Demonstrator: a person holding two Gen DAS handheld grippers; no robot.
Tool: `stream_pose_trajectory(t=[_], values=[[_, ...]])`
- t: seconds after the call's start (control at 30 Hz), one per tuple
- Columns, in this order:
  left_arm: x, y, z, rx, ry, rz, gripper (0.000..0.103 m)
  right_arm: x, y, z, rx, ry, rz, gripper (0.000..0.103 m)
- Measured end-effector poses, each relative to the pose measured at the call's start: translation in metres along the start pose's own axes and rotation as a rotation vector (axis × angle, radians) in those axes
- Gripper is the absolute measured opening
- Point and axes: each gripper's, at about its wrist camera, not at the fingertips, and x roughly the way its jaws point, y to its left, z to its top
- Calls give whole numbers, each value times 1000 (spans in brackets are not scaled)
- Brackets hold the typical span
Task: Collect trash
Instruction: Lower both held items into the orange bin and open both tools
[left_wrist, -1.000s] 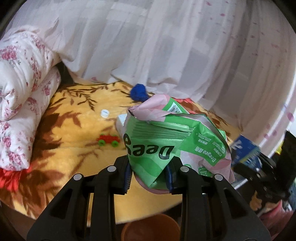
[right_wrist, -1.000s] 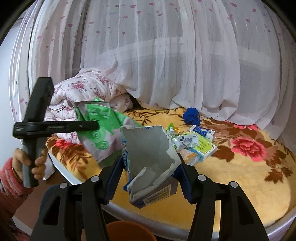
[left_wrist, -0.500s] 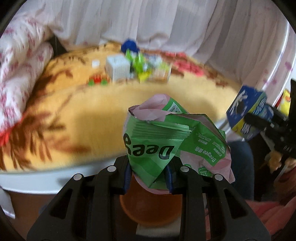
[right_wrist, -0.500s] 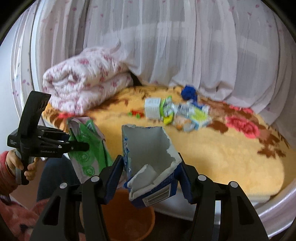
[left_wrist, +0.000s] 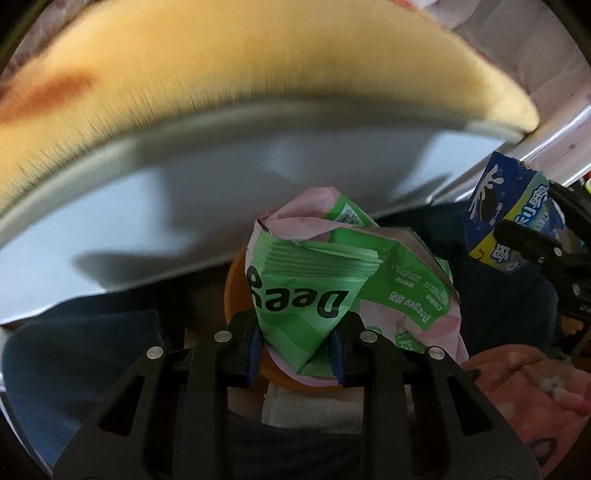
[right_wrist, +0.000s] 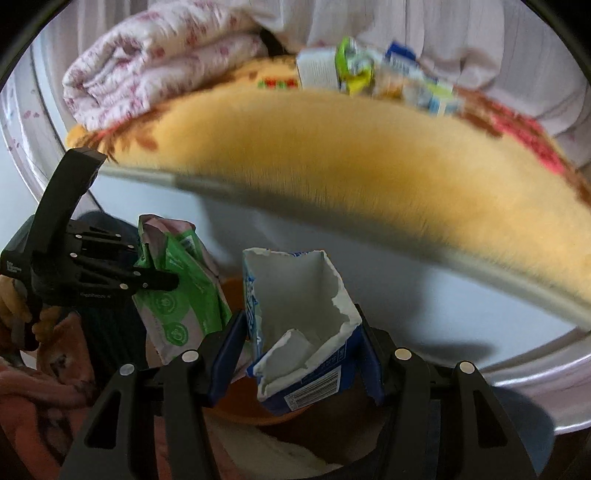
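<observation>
A home bedroom: a round bed (right_wrist: 388, 280) with a white rim carries a plush yellow floral blanket (right_wrist: 332, 147) and a folded pink-flowered quilt (right_wrist: 155, 62), with sheer white dotted curtains (right_wrist: 461, 33) hanging behind it.

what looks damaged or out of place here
The blue cookie box in the right gripper is torn open with a ragged top edge. The green wrapper in the left gripper is crumpled. More packaging lies scattered on the yellow blanket.
</observation>
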Motion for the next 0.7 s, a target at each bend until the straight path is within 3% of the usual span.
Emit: stream_pose_trajectory(t=[0.27, 0.43, 0.57, 0.63, 0.7], values=[[65, 0, 6, -8, 213, 74, 28, 59, -4, -10, 54, 176, 42, 56], [96, 3, 6, -26, 314, 70, 28, 90, 0, -14, 58, 277, 60, 56], [108, 8, 3, -46, 350, 80, 29, 104, -1, -15, 75, 328, 78, 59], [110, 11, 3, -47, 364, 91, 33, 107, -4, -14, 92, 340, 82, 67], [109, 9, 4, -47, 372, 98, 50, 107, -6, -12, 108, 338, 88, 73]])
